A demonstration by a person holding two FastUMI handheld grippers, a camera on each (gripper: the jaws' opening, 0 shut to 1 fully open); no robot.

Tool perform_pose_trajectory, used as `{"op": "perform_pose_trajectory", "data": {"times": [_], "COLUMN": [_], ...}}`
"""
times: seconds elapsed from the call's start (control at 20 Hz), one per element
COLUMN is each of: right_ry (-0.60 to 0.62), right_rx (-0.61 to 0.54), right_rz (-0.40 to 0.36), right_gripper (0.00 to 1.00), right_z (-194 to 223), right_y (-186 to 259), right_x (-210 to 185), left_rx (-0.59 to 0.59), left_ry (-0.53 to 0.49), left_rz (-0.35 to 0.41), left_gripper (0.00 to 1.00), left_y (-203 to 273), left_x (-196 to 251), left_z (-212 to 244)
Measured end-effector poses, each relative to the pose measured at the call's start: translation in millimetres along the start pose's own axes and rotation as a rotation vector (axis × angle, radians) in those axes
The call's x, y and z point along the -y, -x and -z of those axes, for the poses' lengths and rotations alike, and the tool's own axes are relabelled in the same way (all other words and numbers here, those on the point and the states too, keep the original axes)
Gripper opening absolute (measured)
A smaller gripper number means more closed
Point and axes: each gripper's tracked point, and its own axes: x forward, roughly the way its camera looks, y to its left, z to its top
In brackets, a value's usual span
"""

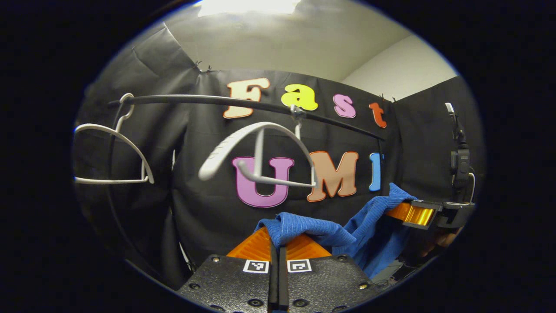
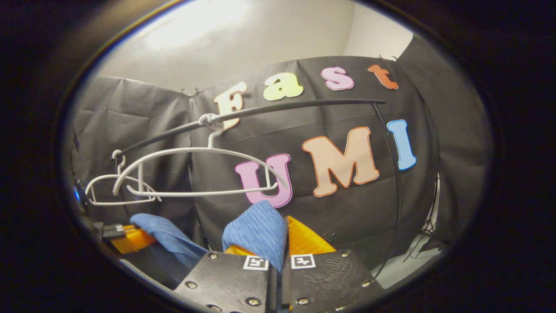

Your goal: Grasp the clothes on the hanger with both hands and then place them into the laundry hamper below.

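A blue knitted garment (image 1: 312, 230) hangs between both grippers, below the hangers and off them. In the left gripper view my left gripper (image 1: 278, 248) is shut on one end of the cloth, and the right gripper (image 1: 417, 214) pinches the other end at the right. In the right gripper view my right gripper (image 2: 280, 243) is shut on a fold of the blue garment (image 2: 256, 230), and the left gripper (image 2: 130, 237) holds the far end at lower left. A bare white hanger (image 1: 260, 156) hangs from the black rail (image 1: 208, 100) above the cloth.
A second bare white hanger (image 1: 113, 152) hangs at the rail's left end. The rail's curved black post (image 2: 393, 174) runs down at the right of the right gripper view. A hand (image 1: 438, 241) shows under the right gripper.
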Motion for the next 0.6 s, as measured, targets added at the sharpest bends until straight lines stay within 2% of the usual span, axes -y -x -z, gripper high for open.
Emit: {"op": "perform_pose_trajectory", "data": {"times": [0.15,0.35,0.6], "right_ry": [0.020,0.045,0.078], "right_rx": [0.020,0.023,0.033], "right_rz": [0.014,0.035,0.062], "right_gripper": [0.07,0.07,0.07], "right_z": [-13,-21,-38], "right_y": [11,27,33], "right_x": [5,7,7], "left_rx": [0.025,0.046,0.074], "left_ry": [-0.006,0.055,0.059], "left_rz": [0.047,0.095,0.099], "left_gripper": [0.01,0.02,0.02], "left_y": [-6,-6,-11], "left_x": [28,57,76], "left_z": [-11,-25,-37]}}
